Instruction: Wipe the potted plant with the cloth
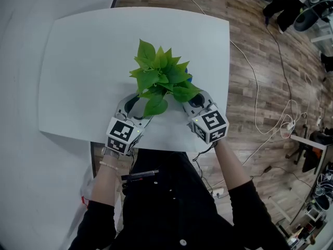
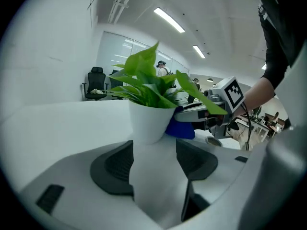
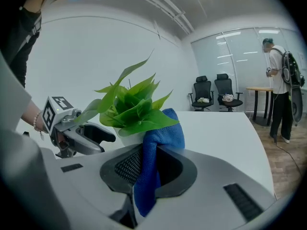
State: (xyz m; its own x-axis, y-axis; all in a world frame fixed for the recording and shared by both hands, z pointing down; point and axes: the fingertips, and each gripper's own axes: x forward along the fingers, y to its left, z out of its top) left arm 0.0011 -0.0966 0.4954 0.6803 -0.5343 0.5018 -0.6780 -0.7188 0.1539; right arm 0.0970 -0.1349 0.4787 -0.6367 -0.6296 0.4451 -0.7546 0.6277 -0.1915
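A potted plant with bright green leaves [image 1: 158, 76] stands near the front edge of the white table [image 1: 78, 61]. In the left gripper view its white pot [image 2: 151, 121] sits just beyond the tips of my left gripper [image 2: 153, 150]. That gripper's jaws stand apart and the pads do not press on the pot. My right gripper [image 3: 148, 157] is shut on a blue cloth [image 3: 160, 138], and the cloth's top rests against the leaves [image 3: 136, 111] on the plant's right side. From the left gripper view the cloth [image 2: 181, 128] shows beside the pot. Leaves hide the pot in the head view.
The table's front edge [image 1: 156, 145] runs right by the person's body. On the right is a wooden floor with cables [image 1: 270, 87]. Office chairs [image 3: 213, 92] and a standing person [image 3: 280, 90] are far behind the table. A white wall is on the left.
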